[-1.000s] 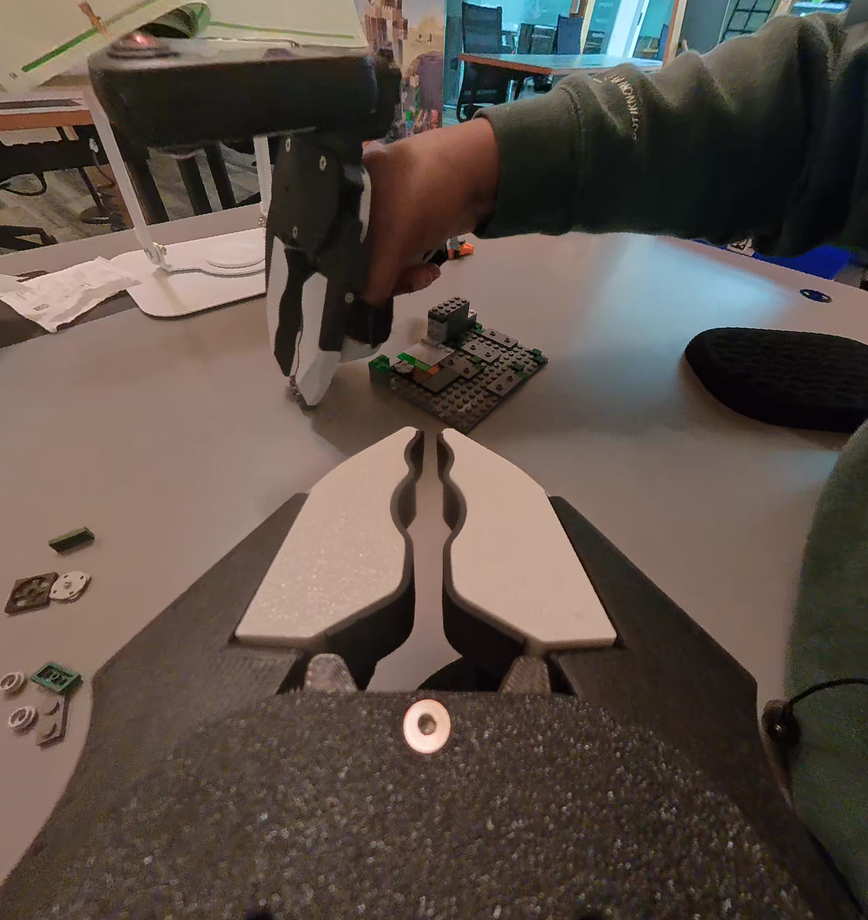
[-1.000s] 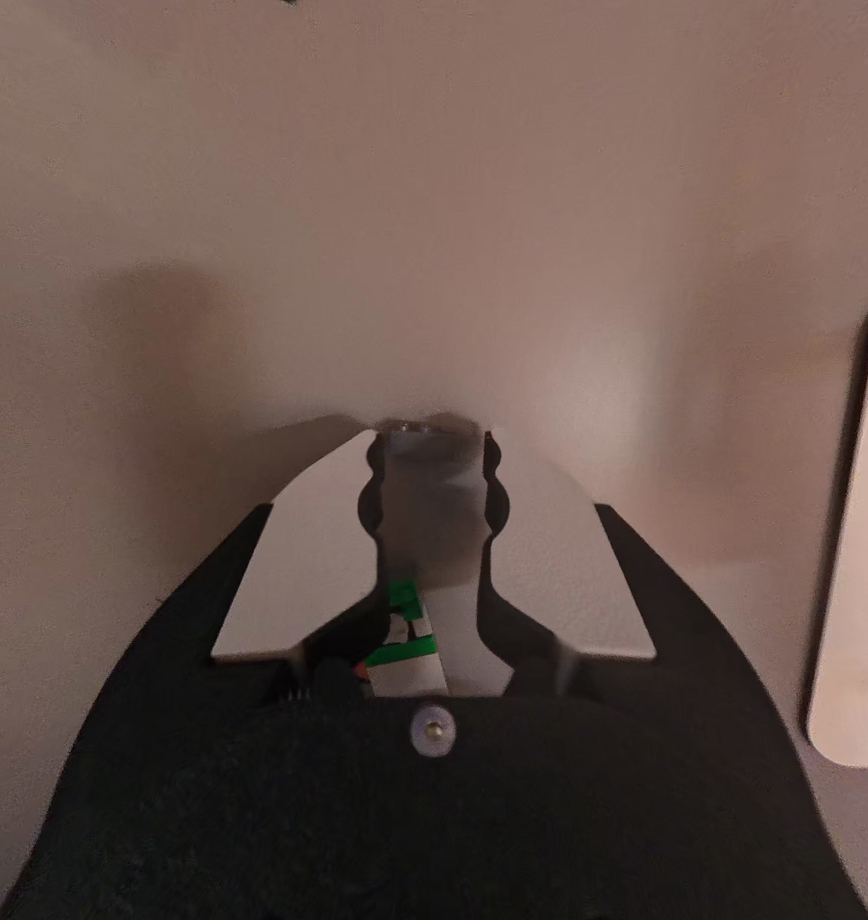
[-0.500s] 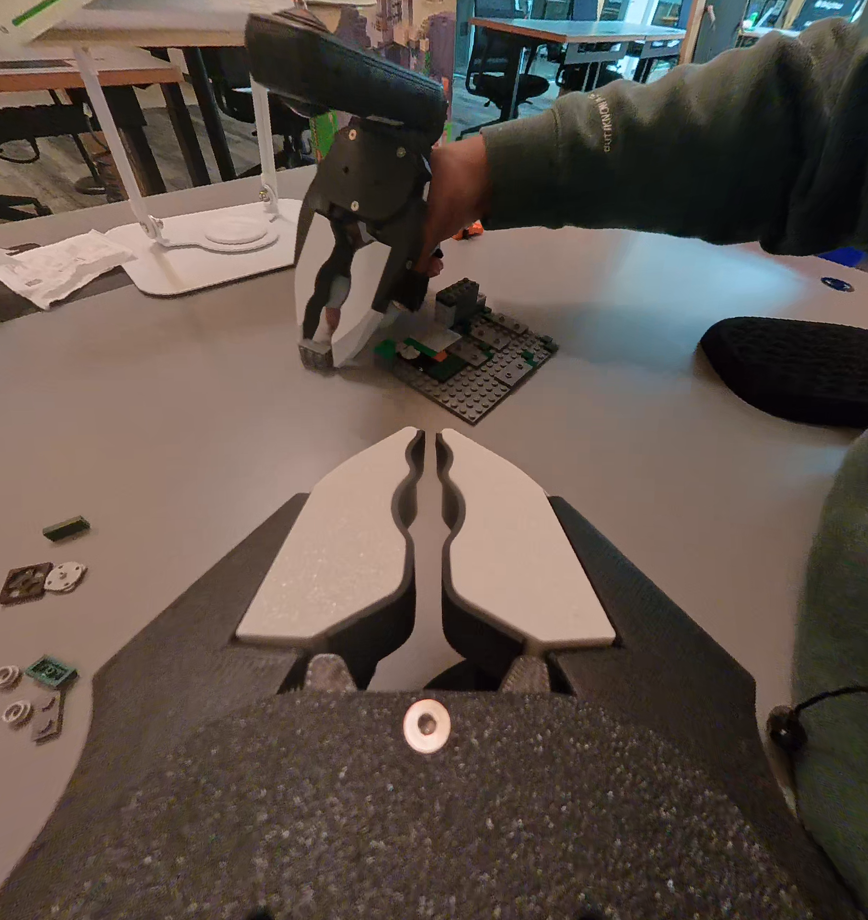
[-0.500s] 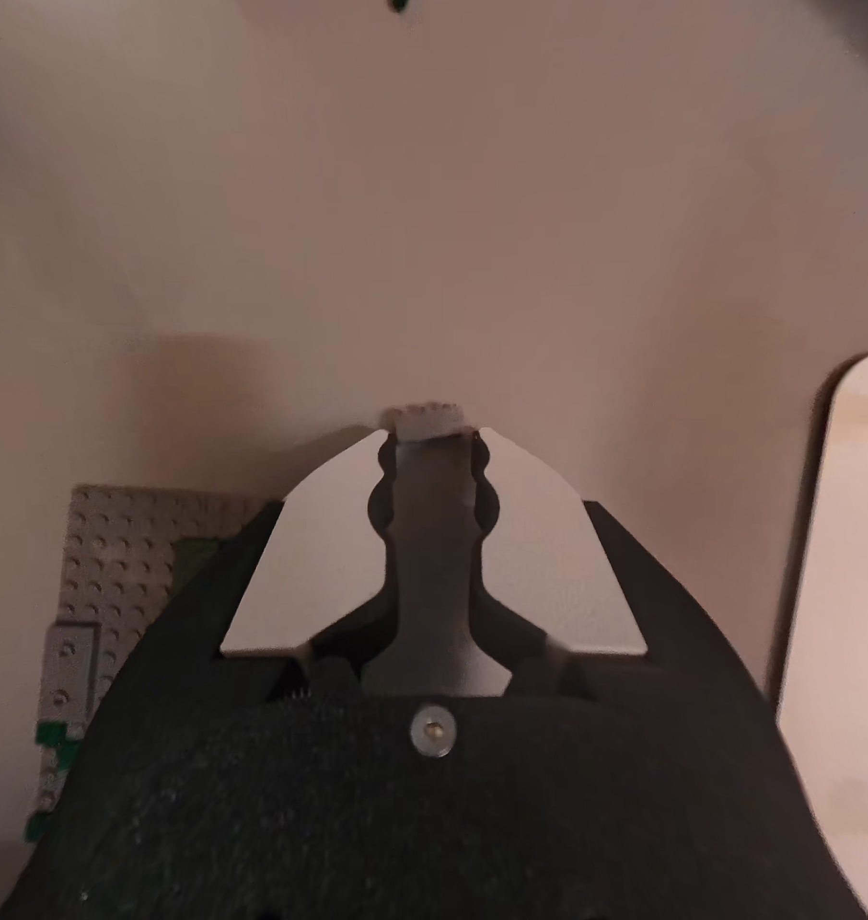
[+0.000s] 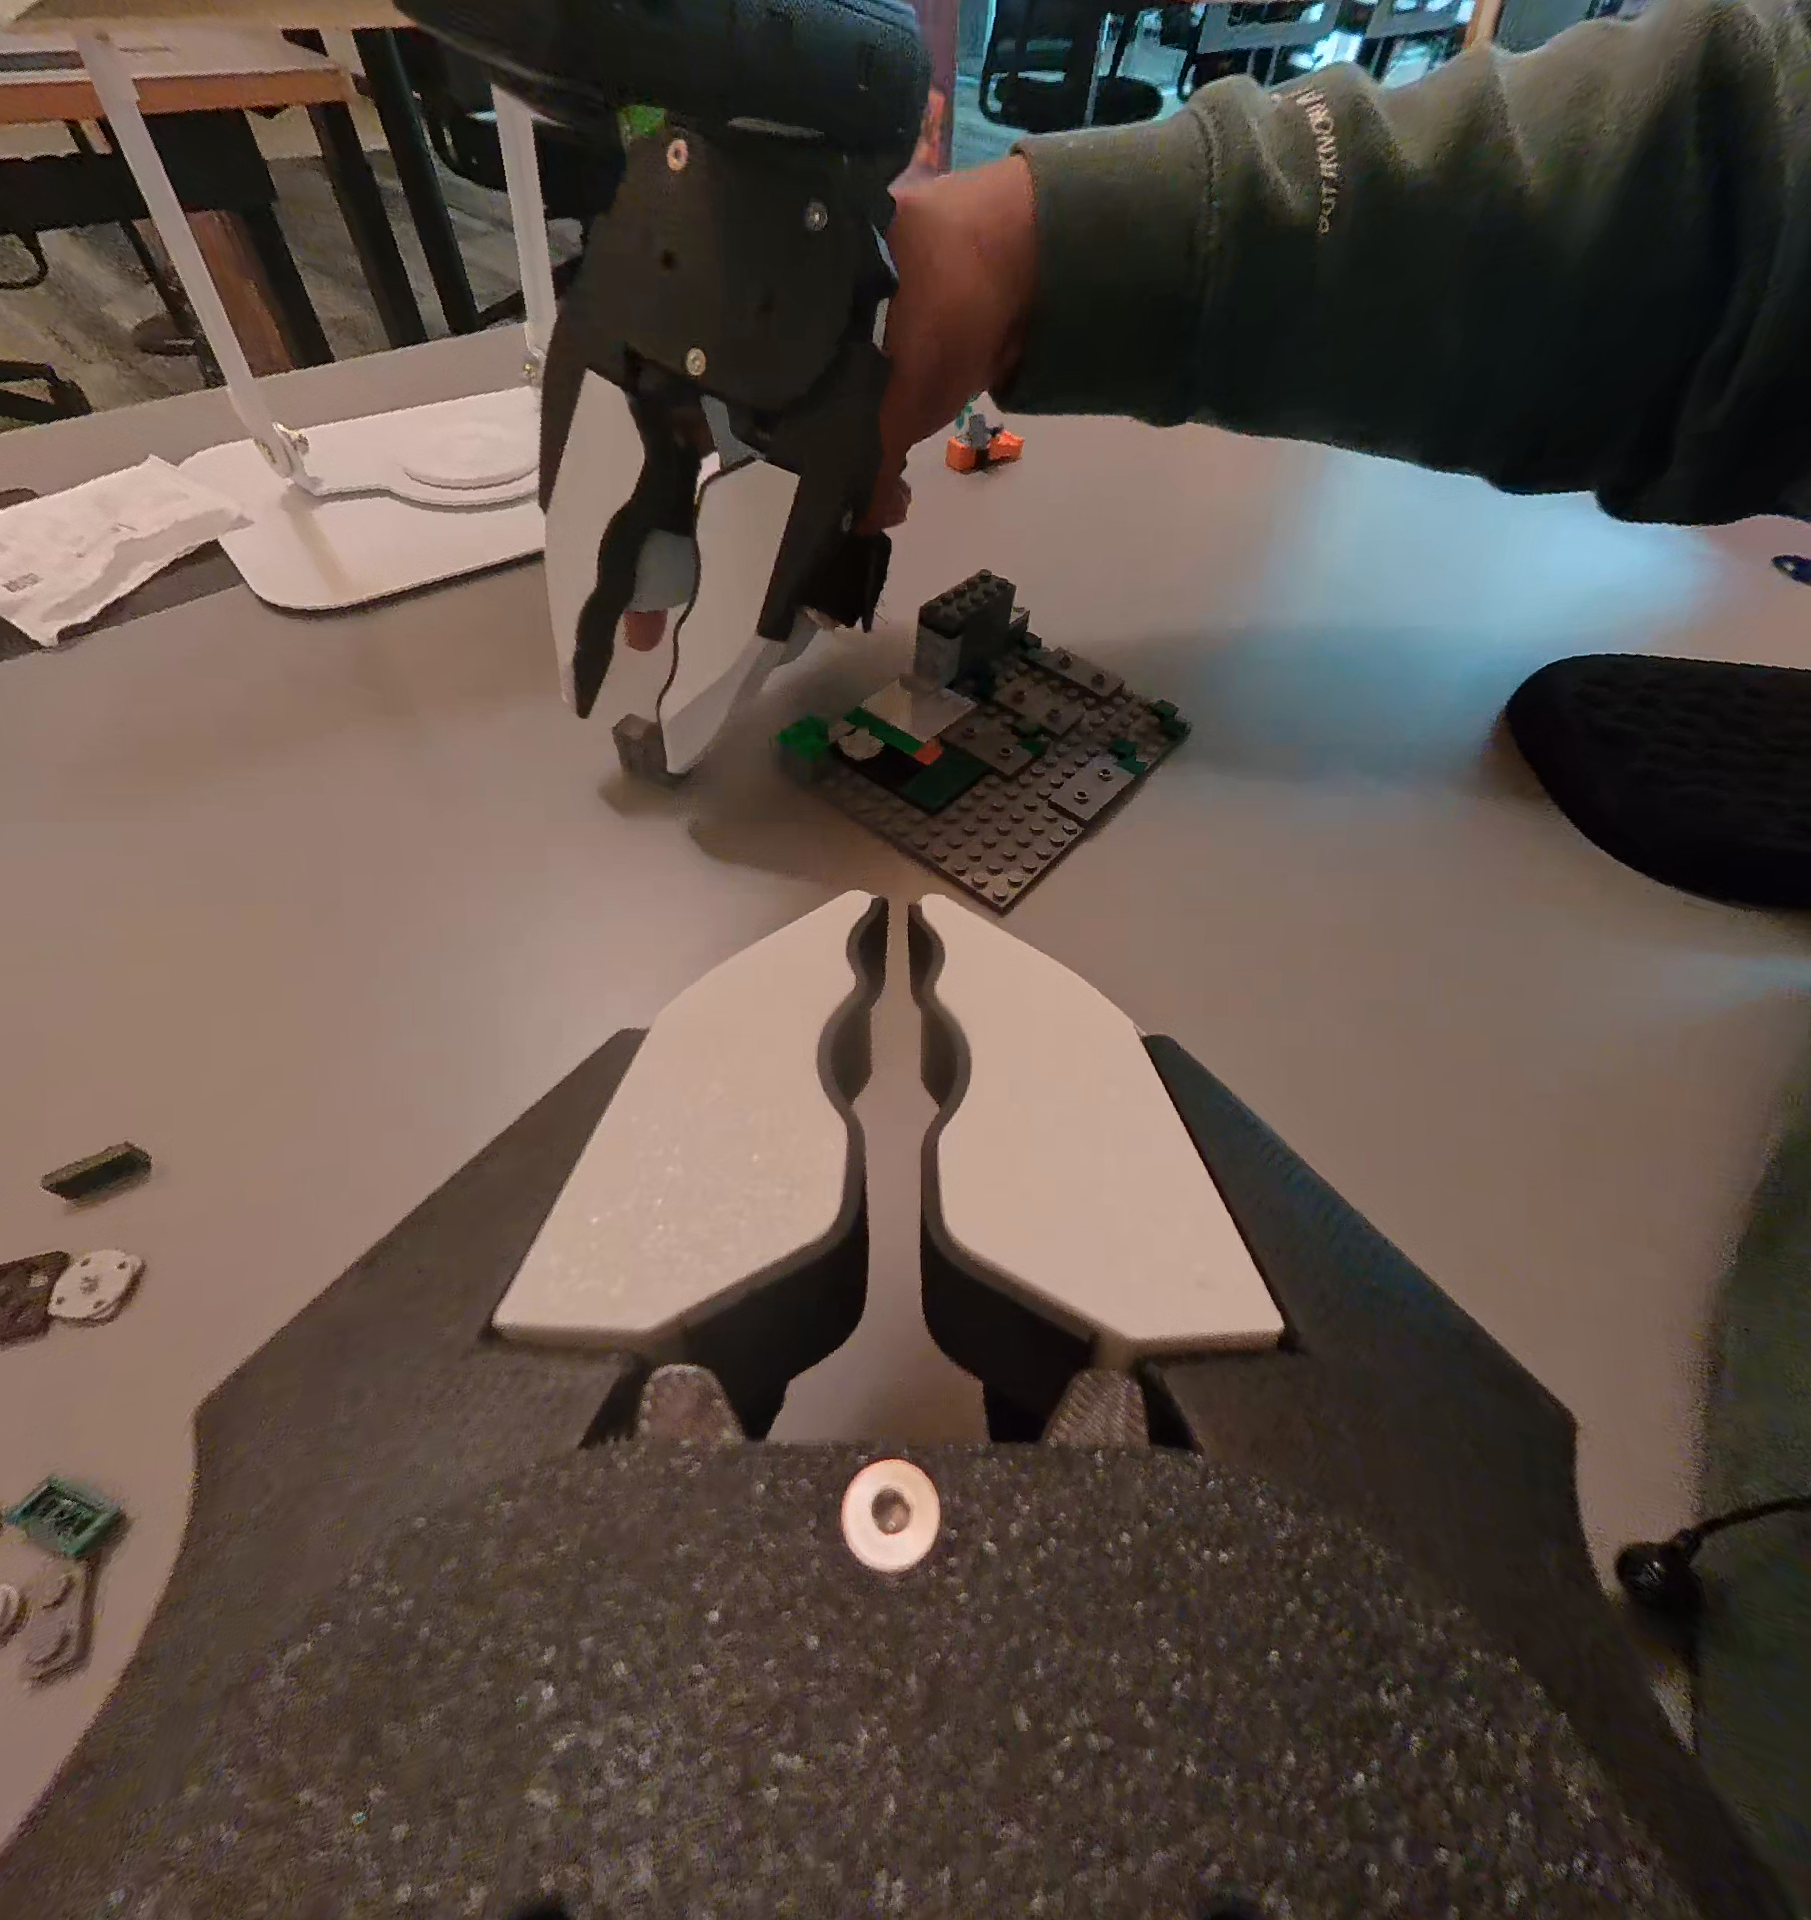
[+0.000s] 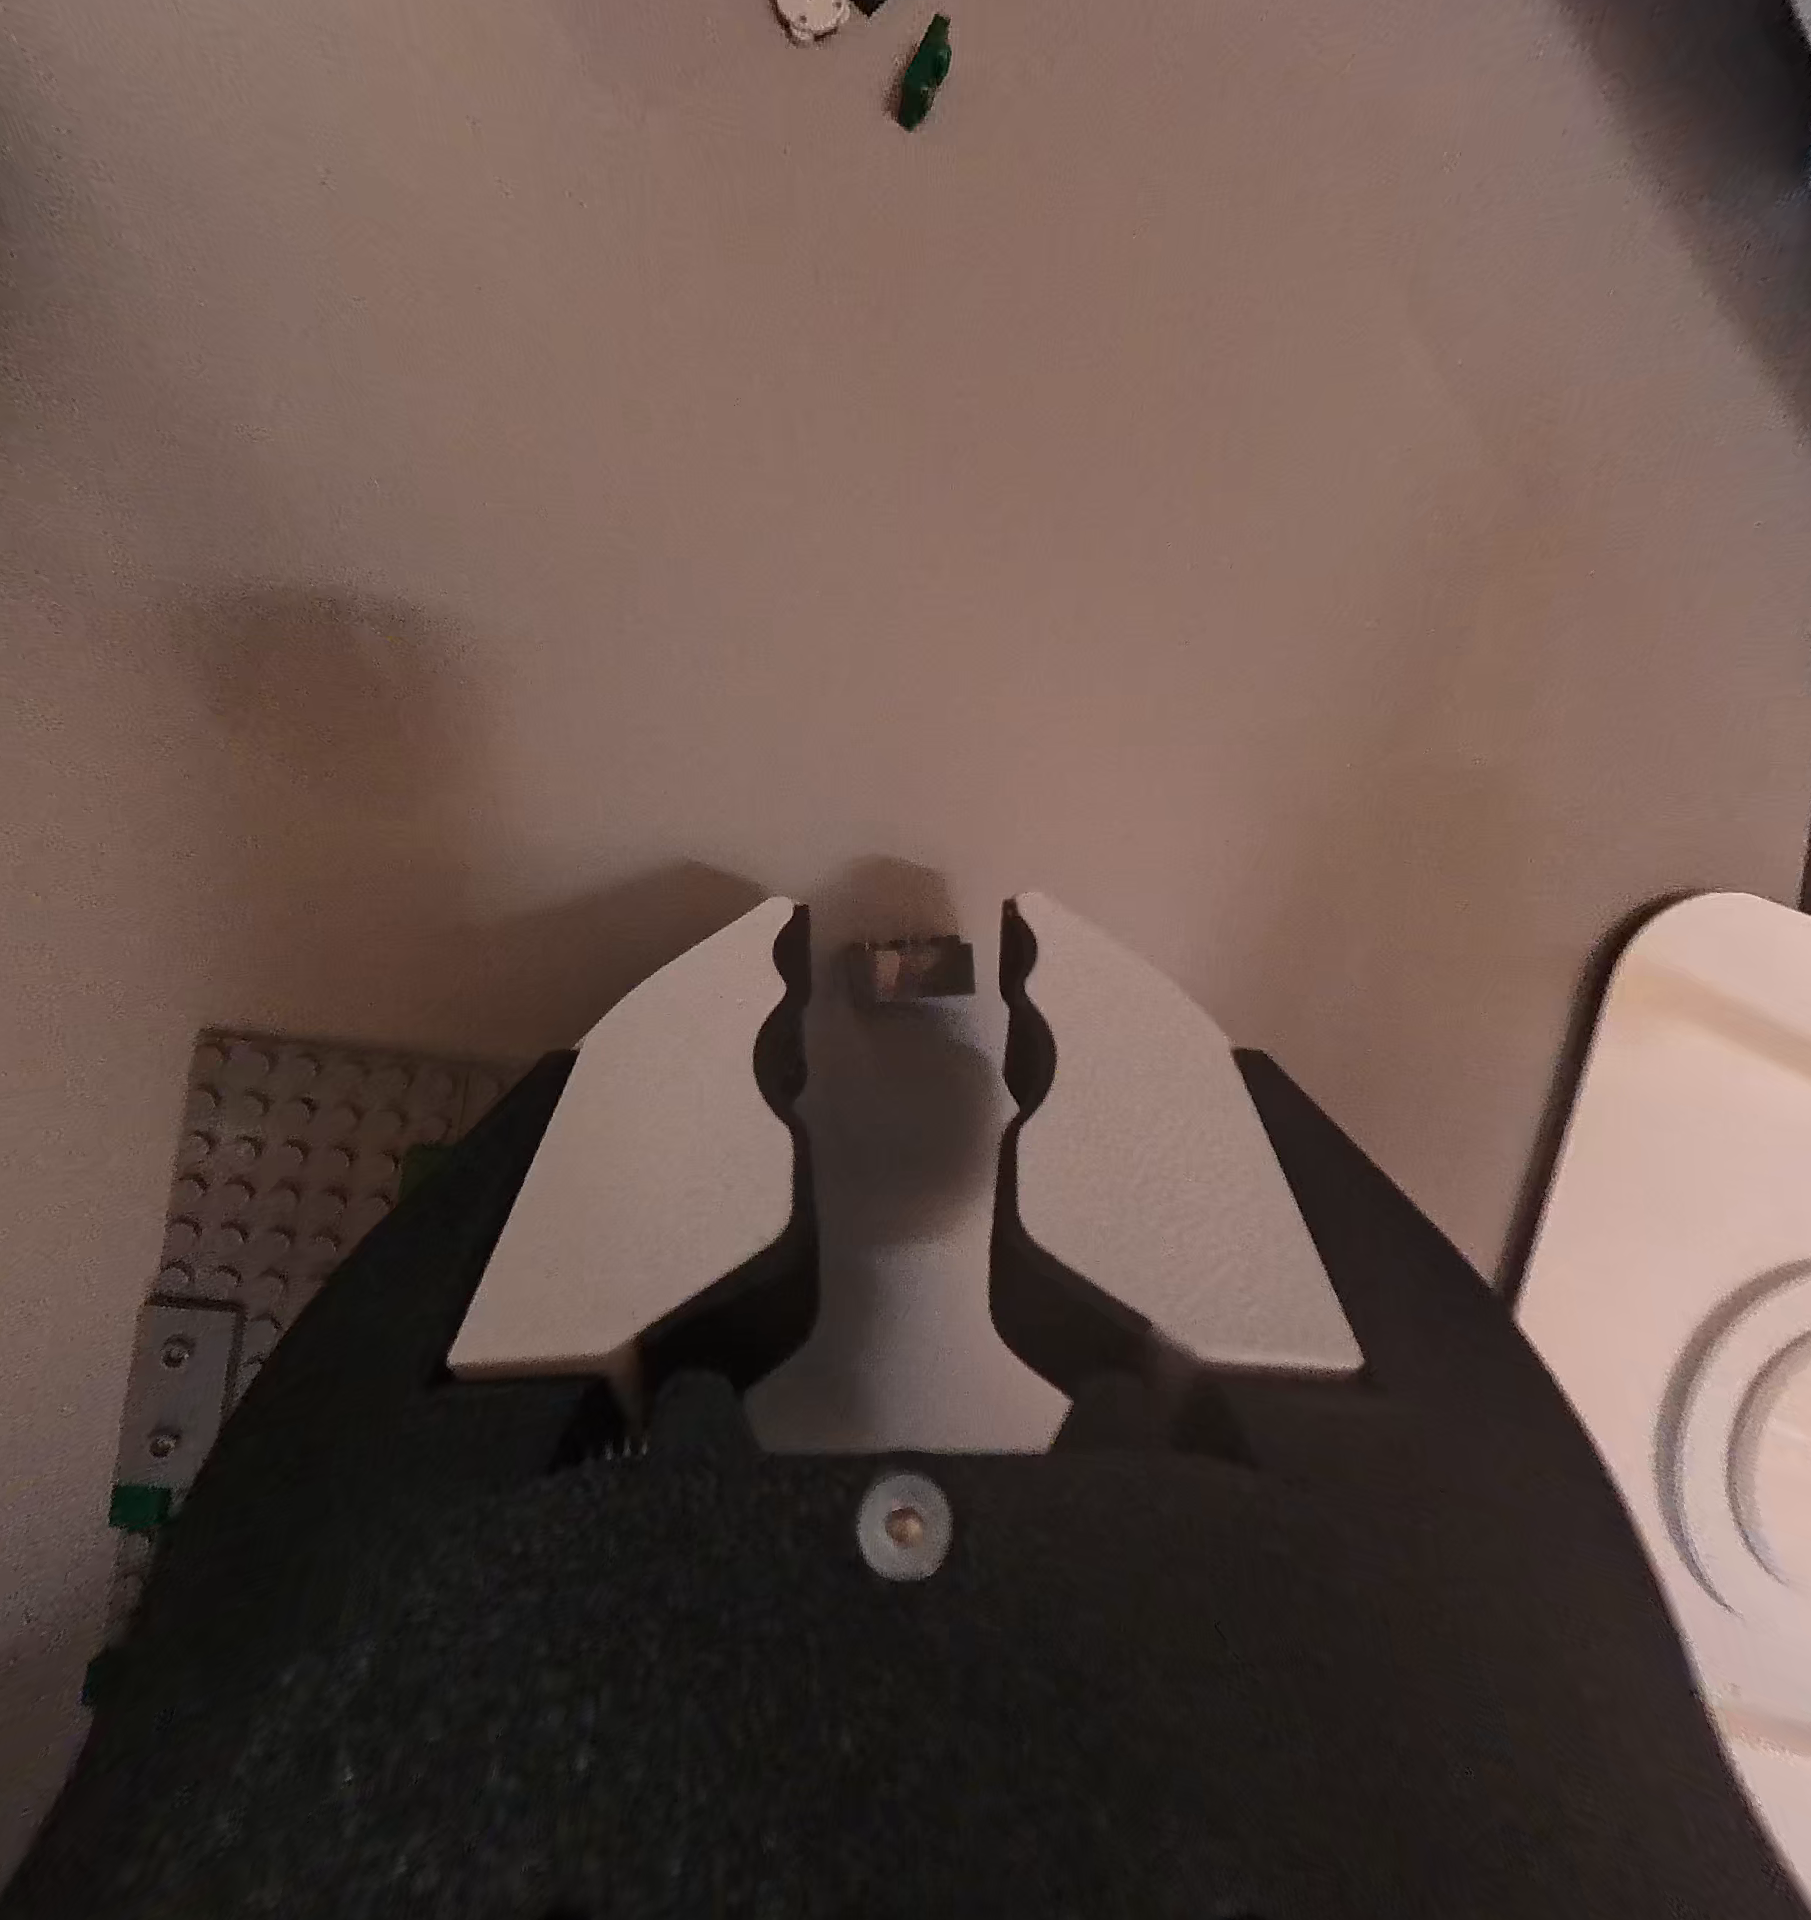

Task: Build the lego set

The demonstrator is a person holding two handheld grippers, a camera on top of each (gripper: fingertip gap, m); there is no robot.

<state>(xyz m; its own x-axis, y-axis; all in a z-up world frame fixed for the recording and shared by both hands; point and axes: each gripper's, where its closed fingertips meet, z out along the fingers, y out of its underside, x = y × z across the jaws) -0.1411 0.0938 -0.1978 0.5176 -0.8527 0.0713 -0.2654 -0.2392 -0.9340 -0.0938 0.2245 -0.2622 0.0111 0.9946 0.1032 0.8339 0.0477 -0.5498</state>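
Observation:
The dark grey Lego baseplate (image 5: 984, 821) lies mid-table, with grey, black, green and white pieces built on it; it shows in the right wrist view too (image 6: 257, 1143). My right gripper (image 6: 901, 909) points down at the table just left of the plate and is open. A small grey brick (image 6: 906, 971) lies on the table between its fingertips, untouched. In the left wrist view the right gripper (image 5: 620, 707) stands over that brick (image 5: 639, 750). My left gripper (image 5: 898, 906) is shut and empty, hovering near the plate's front corner.
Several loose small pieces (image 5: 59, 1288) lie at the left, among them a dark green plate (image 5: 96, 1169). A white stand base (image 5: 392, 499) and a paper (image 5: 80, 540) sit at the back left. A black pad (image 5: 1711, 769) lies at the right. A green-sleeved arm (image 5: 1400, 260) reaches across. My hands' fingertips stand some 15 cm from each other.
My right gripper held the small grey brick at its tips, then opened; the brick now lies on the table between the fingers. The left gripper has stayed shut and nearly still.

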